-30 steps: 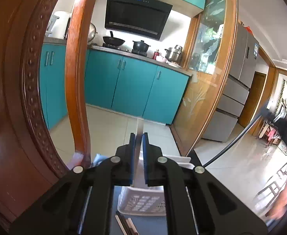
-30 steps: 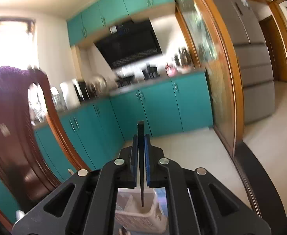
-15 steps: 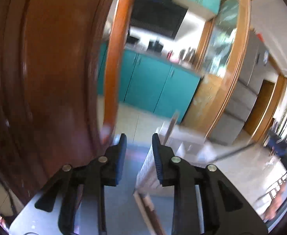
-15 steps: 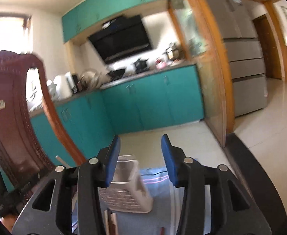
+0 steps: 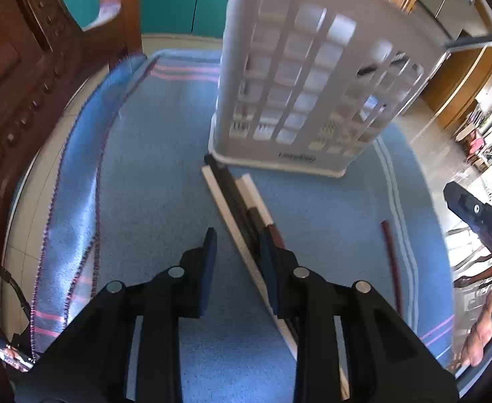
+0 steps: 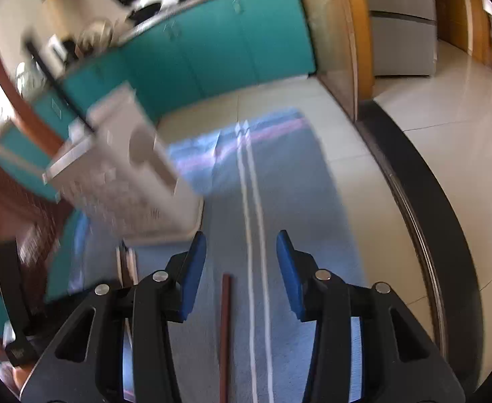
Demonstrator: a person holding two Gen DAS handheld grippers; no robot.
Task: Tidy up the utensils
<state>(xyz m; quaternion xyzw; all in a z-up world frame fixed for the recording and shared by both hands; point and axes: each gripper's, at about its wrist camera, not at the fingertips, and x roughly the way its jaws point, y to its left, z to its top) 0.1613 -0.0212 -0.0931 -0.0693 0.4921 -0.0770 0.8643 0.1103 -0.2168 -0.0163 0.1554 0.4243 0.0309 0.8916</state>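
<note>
A white slotted utensil basket (image 5: 309, 94) stands on a blue cloth (image 5: 165, 174); it also shows in the right wrist view (image 6: 121, 174), with a dark chopstick (image 6: 58, 84) sticking out of its top. Several white, black and brown chopsticks (image 5: 242, 208) lie in a bundle in front of the basket. My left gripper (image 5: 237, 252) is open and empty, low over the cloth, its right finger over the bundle. A single brown chopstick (image 5: 392, 262) lies to the right. My right gripper (image 6: 241, 258) is open and empty, straddling that brown chopstick (image 6: 225, 322).
A carved wooden chair back (image 5: 28, 67) stands close on the left. The cloth's folded edge (image 5: 78, 154) runs along the table's left rim. Teal cabinets (image 6: 219, 43) and a tiled floor (image 6: 447, 107) lie beyond. The other gripper (image 5: 481, 215) shows at the right edge.
Both grippers were shut on chopsticks over the basket one second ago. They have opened, dropped them in, and tilted down towards the chopsticks on the cloth.
</note>
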